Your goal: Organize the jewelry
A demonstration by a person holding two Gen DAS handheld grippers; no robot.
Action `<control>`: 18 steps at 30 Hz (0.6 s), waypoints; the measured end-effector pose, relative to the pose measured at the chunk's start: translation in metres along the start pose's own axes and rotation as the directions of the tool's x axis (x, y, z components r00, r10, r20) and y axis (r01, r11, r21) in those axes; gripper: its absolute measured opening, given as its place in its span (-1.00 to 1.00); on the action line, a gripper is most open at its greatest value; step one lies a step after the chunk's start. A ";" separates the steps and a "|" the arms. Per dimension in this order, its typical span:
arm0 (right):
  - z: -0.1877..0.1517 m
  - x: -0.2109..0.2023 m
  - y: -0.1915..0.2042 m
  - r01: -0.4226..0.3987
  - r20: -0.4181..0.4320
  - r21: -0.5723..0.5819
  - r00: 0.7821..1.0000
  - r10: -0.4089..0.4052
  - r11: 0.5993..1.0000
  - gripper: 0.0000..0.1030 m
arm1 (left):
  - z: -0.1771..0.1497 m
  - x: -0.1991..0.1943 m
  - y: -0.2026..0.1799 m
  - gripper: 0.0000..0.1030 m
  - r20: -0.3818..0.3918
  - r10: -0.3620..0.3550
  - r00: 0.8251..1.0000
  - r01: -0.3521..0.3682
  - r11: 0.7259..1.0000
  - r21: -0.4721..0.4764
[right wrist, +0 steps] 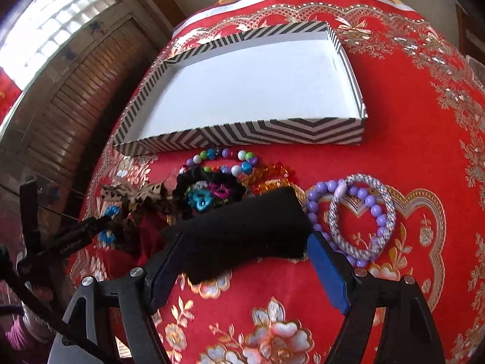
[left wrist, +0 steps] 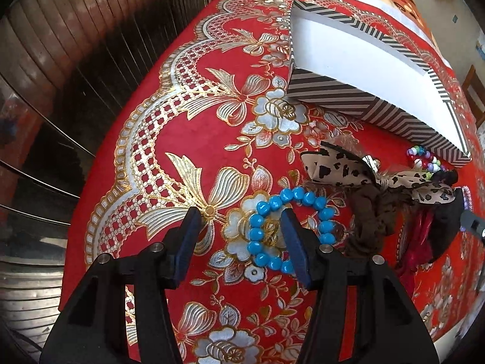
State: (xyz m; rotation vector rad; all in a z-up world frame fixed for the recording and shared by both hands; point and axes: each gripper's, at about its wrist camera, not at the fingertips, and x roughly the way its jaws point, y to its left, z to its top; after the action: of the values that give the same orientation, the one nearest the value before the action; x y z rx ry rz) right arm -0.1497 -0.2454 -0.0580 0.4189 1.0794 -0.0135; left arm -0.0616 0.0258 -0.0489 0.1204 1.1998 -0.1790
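Note:
A blue bead bracelet (left wrist: 288,230) lies on the red tablecloth. My left gripper (left wrist: 241,221) is open, its right finger inside the bracelet's ring and its left finger outside. My right gripper (right wrist: 245,236) is closed on a black cushion (right wrist: 242,233), its fingers pressed on the two ends. An empty striped box (right wrist: 242,133) with a white floor stands behind the pile; it also shows in the left wrist view (left wrist: 363,106). A purple bead bracelet (right wrist: 363,194) and a silver bangle (right wrist: 362,215) lie right of the cushion.
A pile holds a spotted bow (left wrist: 348,170), a brown scrunchie (left wrist: 372,221), a multicoloured bead bracelet (right wrist: 224,160), orange beads (right wrist: 269,179) and a black scrunchie with heart charms (right wrist: 206,194). The table edge (left wrist: 100,212) drops off at the left, beside wooden shutters (right wrist: 75,115).

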 end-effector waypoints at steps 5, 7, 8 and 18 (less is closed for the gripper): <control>0.012 0.011 0.013 0.018 0.006 -0.024 1.000 -0.018 1.000 0.55 | 0.001 0.001 -0.002 0.06 -0.002 -0.002 1.000 0.002 1.000 -0.003; 0.010 0.012 0.013 0.015 -0.001 -0.027 1.000 -0.015 1.000 0.55 | 0.001 0.001 -0.002 0.06 -0.001 -0.002 1.000 0.002 1.000 -0.003; 0.009 0.012 0.012 0.016 -0.001 -0.028 1.000 -0.016 0.999 0.55 | 0.002 0.002 -0.003 0.06 0.000 -0.002 1.000 0.002 1.000 -0.004; -0.002 -0.002 0.010 -0.003 0.039 -0.112 0.999 0.007 0.994 -0.71 | 0.001 0.000 0.000 -0.81 0.015 -0.054 0.998 0.054 0.998 -0.010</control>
State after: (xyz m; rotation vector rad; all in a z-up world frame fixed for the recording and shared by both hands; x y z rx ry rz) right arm -0.1506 -0.2357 -0.0540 0.3189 1.0352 0.0427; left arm -0.0605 0.0257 -0.0483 0.0775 1.1899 -0.2205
